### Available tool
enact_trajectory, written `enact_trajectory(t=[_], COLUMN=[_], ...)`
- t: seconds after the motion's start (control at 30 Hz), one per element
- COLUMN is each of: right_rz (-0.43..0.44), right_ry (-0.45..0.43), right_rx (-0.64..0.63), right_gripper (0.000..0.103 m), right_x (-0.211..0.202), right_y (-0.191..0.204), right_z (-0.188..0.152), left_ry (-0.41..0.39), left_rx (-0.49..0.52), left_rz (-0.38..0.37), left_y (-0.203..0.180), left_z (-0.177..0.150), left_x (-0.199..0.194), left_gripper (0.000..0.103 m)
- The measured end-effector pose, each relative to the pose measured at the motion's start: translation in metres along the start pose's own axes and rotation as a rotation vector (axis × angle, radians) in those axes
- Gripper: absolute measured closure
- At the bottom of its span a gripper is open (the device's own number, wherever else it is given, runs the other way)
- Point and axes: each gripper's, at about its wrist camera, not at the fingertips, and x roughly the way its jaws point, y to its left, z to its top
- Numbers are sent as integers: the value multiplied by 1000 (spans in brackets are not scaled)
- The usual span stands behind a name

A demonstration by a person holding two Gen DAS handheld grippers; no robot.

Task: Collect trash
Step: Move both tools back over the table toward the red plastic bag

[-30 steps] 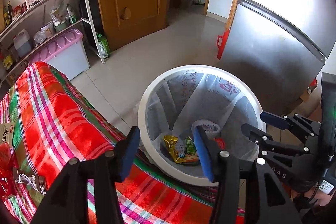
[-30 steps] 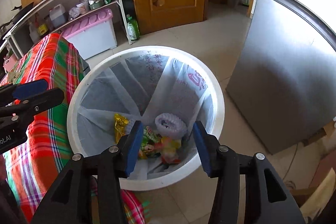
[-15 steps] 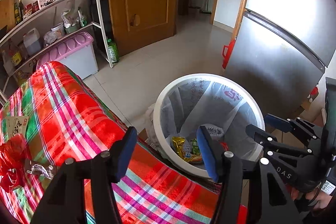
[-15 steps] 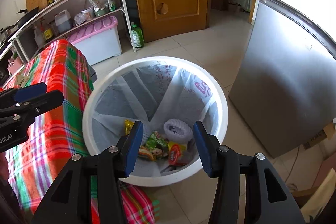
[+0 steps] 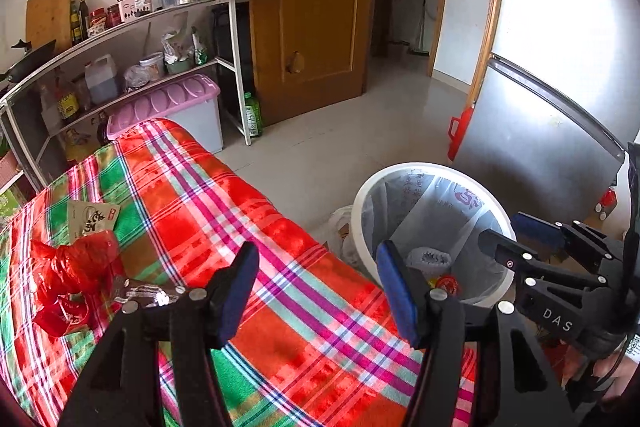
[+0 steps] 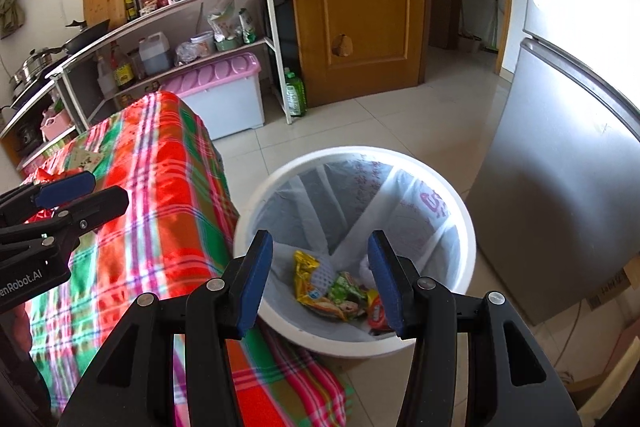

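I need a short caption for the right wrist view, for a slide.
Open right gripper above a white bin holding wrappers, beside a plaid-covered table.

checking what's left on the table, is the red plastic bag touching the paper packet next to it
Touching: in the left wrist view the red plastic bag overlaps the lower edge of the paper packet on the plaid cloth, no gap between them.

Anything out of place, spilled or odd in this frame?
Trash still lies on the plaid tablecloth: a crumpled red plastic bag, a beige printed packet and a silvery wrapper. The lined white bin stands upright, wrappers inside, nothing spilled on the floor. Both grippers are empty.
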Motion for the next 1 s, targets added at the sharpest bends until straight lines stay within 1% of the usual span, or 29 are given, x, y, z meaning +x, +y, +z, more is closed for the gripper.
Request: enact_trajectory(t=[0.3, 0.5, 0.63, 0.87, 1.0], right_rz=[56, 109, 136, 188, 219], right_ry=[-25, -33, -25, -11, 1], right_rx=[-36, -97, -140, -198, -222], right_gripper=[52, 52, 52, 52, 52], right_x=[-2, 0, 6, 17, 23], right_y=[34, 70, 94, 133, 150], right_z=[8, 13, 14, 16, 15], left_ry=[-22, -40, -59, -47, -48], left_rx=[-74, -122, -159, -237, -275], left_rz=[61, 113, 156, 244, 267], left_y=[45, 77, 102, 152, 177], left_z=[-13, -25, -36, -56, -65], left_x=[-22, -37, -48, -60, -67], left_gripper=[38, 37, 36, 34, 34])
